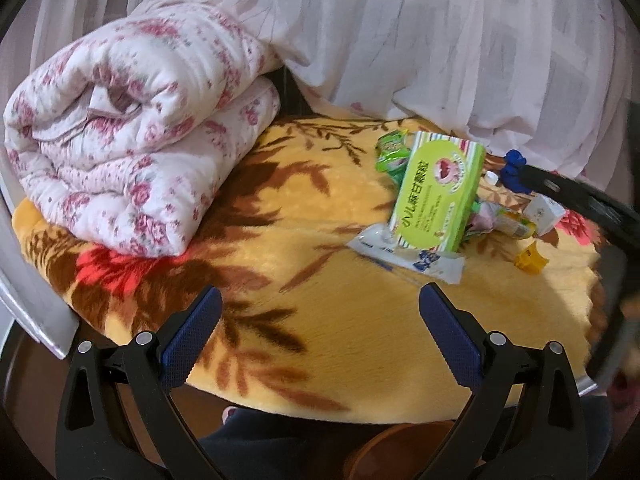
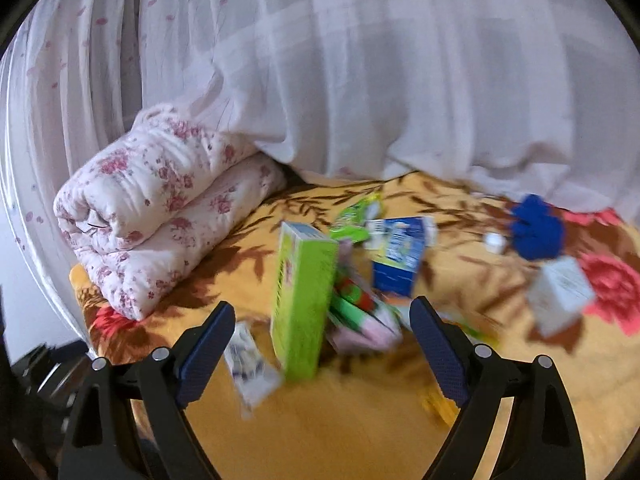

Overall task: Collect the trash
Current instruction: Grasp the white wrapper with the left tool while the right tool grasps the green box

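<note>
Trash lies piled on a yellow flowered blanket (image 1: 320, 320). A green box (image 1: 438, 194) leans upright in the pile, over a white wrapper (image 1: 408, 254); green packets (image 1: 394, 152) lie behind it. My left gripper (image 1: 320, 300) is open and empty, short of the pile. In the right wrist view the green box (image 2: 304, 300) stands just ahead of my open right gripper (image 2: 322, 312), with a white wrapper (image 2: 252, 364), pink and green packets (image 2: 360, 316) and a blue carton (image 2: 400, 256) around it. That view is blurred.
A rolled floral quilt (image 1: 132, 140) fills the blanket's left side (image 2: 160, 208). A white curtain (image 1: 440, 40) hangs behind. A small white box (image 2: 560, 292), a blue cloth lump (image 2: 536, 228), a white cap (image 2: 494, 242) and a yellow scrap (image 1: 530, 258) lie to the right. The bed edge is near me.
</note>
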{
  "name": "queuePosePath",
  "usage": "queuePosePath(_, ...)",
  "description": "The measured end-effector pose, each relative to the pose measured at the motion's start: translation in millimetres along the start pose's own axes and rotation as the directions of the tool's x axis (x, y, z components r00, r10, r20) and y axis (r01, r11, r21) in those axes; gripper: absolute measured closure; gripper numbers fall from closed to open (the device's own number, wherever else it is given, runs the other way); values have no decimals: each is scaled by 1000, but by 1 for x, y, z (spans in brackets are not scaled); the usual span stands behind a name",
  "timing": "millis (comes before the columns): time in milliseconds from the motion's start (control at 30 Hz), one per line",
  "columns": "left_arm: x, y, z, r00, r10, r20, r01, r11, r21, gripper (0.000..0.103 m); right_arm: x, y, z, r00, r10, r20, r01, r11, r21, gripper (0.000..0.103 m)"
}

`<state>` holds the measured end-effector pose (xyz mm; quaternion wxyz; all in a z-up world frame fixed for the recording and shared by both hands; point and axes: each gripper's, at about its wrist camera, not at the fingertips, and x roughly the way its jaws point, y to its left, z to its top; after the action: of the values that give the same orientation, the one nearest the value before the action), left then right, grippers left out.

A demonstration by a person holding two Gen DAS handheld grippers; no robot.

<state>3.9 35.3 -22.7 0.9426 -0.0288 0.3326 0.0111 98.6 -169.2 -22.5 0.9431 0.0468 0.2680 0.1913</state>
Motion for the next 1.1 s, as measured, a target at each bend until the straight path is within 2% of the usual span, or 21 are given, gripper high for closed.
queuePosePath(133, 9, 9, -2, 1000, -5, -22, 5, 1000, -12, 7, 54, 10, 18, 998, 1, -66, -1, 1000, 2, 28)
queuePosePath(200, 12, 12, -3, 999, -8, -32, 8, 1000, -14, 7, 76, 8, 24, 994, 24, -107, -21, 999, 30, 42)
queuePosePath(233, 14, 13, -4, 999, -12, -37, 12, 1000, -16, 7, 84, 6, 26, 991, 41, -126, -36, 998, 41, 61)
queuePosePath(267, 15, 14, -4, 999, -16, -41, 15, 1000, -18, 7, 91, 6, 28, 988, 54, -147, -47, 998, 50, 66)
queuePosePath(367, 20, 14, -4, 998, -31, -54, 30, 999, -24, 7, 89, 7, 31, 986, 79, -146, -71, 996, 62, 71)
queuePosePath(600, 35, 6, -3, 985, -135, -103, 129, 989, -66, 7, 14, 5, 42, 995, 101, -15, -100, 994, 54, 73)
queuePosePath(700, 48, -3, 1, 972, -194, -129, 183, 979, -92, 7, -24, 1, 47, 995, 95, 40, -97, 994, 45, 73)
queuePosePath(833, 81, -16, 19, 945, -283, -167, 257, 953, -158, 7, -77, -4, 43, 992, 77, 103, -79, 997, 17, 73)
queuePosePath(933, 122, -30, 34, 925, -304, -228, 258, 943, -212, 7, -109, -8, 37, 990, 58, 132, -57, 998, -4, 73)
queuePosePath(1067, 165, -41, 46, 916, -262, -303, 192, 951, -242, 9, -136, -15, 24, 988, 52, 144, -52, 999, -3, 73)
queuePosePath(1100, 173, -44, 47, 920, -228, -320, 158, 960, -230, 17, -143, -18, 21, 988, 54, 145, -54, 999, -1, 73)
